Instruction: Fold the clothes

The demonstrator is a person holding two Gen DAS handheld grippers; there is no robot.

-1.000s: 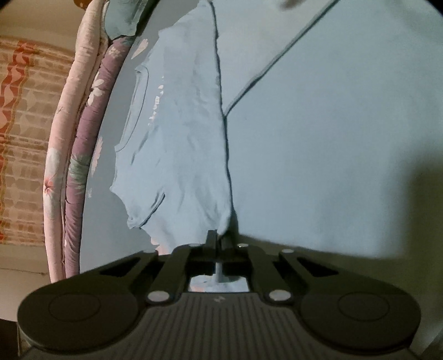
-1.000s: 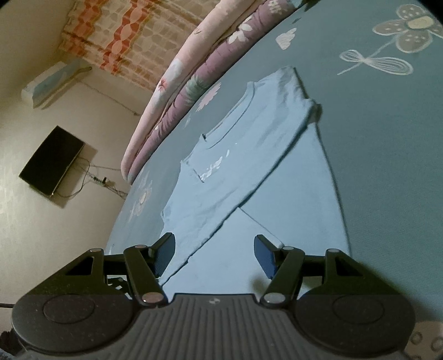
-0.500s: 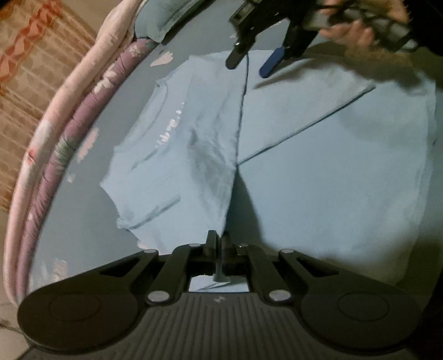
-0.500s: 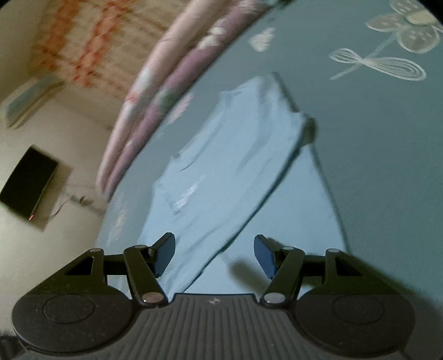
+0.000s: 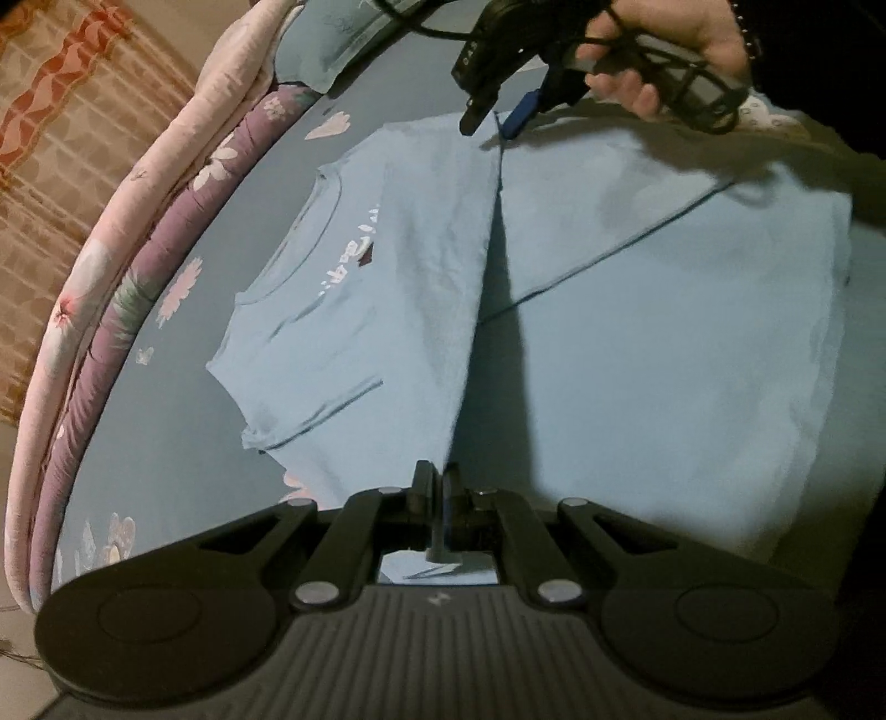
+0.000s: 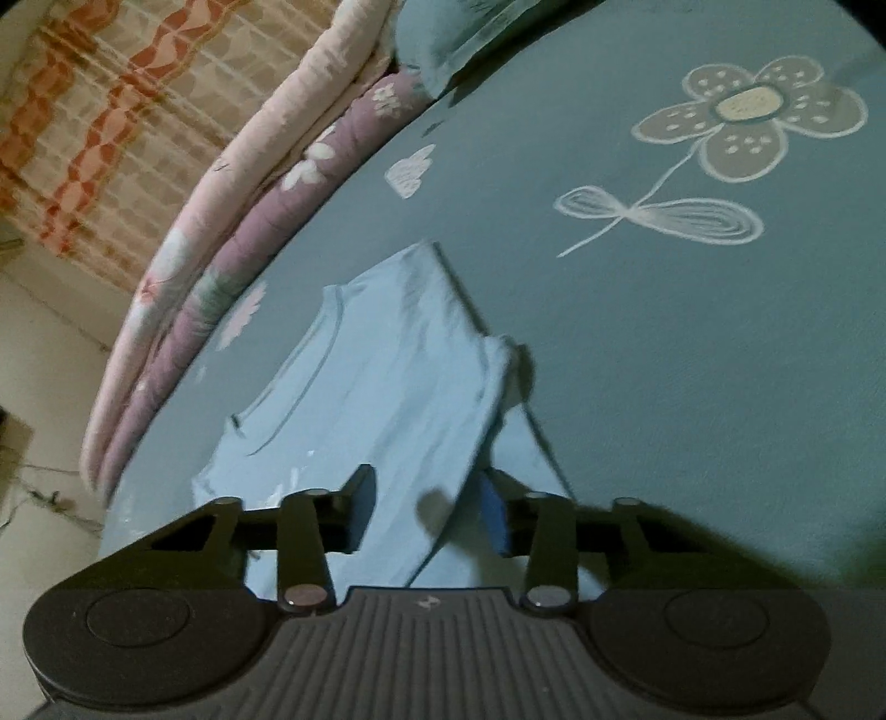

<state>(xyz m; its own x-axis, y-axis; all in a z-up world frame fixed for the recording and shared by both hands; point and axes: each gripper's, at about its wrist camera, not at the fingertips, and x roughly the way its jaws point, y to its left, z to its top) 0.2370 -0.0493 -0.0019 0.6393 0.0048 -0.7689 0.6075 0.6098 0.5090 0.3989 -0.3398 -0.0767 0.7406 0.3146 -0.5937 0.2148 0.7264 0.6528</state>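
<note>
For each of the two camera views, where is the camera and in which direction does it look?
Left wrist: on the left gripper, shut on the T-shirt fold, facing across the bed; the right gripper and a hand show beyond.
Right wrist: on the right gripper, jaws closing around the same fold's other end, facing the quilt.
Both share the T-shirt and the quilt.

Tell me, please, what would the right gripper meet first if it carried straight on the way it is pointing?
Most likely the light blue T-shirt: its raised fold edge already lies between the closing jaws of the right gripper, though depth there is hard to judge.
</note>
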